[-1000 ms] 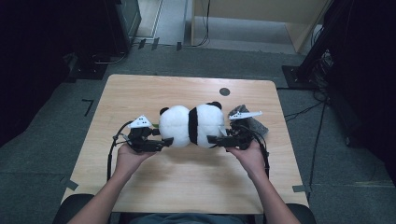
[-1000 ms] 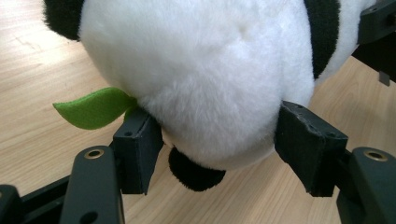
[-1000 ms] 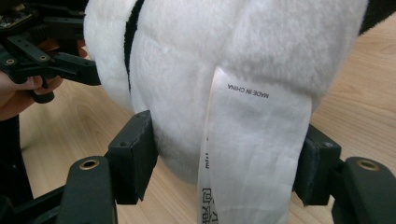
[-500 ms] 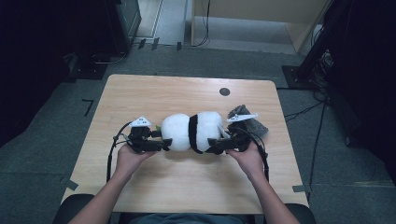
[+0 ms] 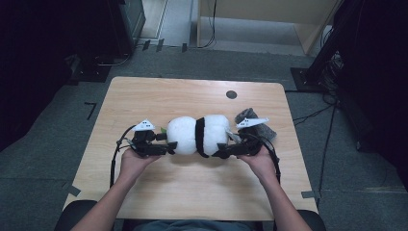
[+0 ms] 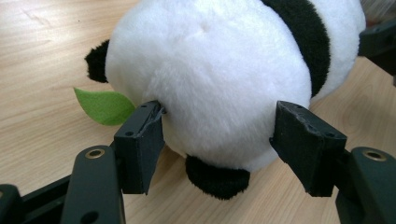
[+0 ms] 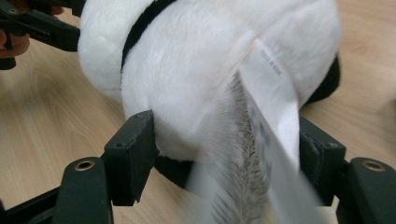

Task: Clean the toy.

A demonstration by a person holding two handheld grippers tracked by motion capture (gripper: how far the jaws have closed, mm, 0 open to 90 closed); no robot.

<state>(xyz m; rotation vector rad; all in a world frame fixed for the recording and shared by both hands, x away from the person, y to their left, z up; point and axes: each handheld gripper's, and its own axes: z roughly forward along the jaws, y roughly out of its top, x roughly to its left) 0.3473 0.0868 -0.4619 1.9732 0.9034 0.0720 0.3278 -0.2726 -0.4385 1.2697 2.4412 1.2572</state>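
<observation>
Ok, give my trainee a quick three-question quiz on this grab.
1. True or false: the panda lies on the table between the left gripper and the right gripper.
2. What colour is the leaf beside the panda?
3. Which sits nearest the right gripper: A) grey cloth, B) black dot, C) a mug?

Key: 1 true; 2 green; 3 A.

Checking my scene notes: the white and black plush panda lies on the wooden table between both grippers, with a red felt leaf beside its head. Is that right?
Not quite: the felt leaf is green, not red, as the left gripper view shows. The white and black plush panda does lie on the wooden table between the left gripper and right gripper.
</observation>
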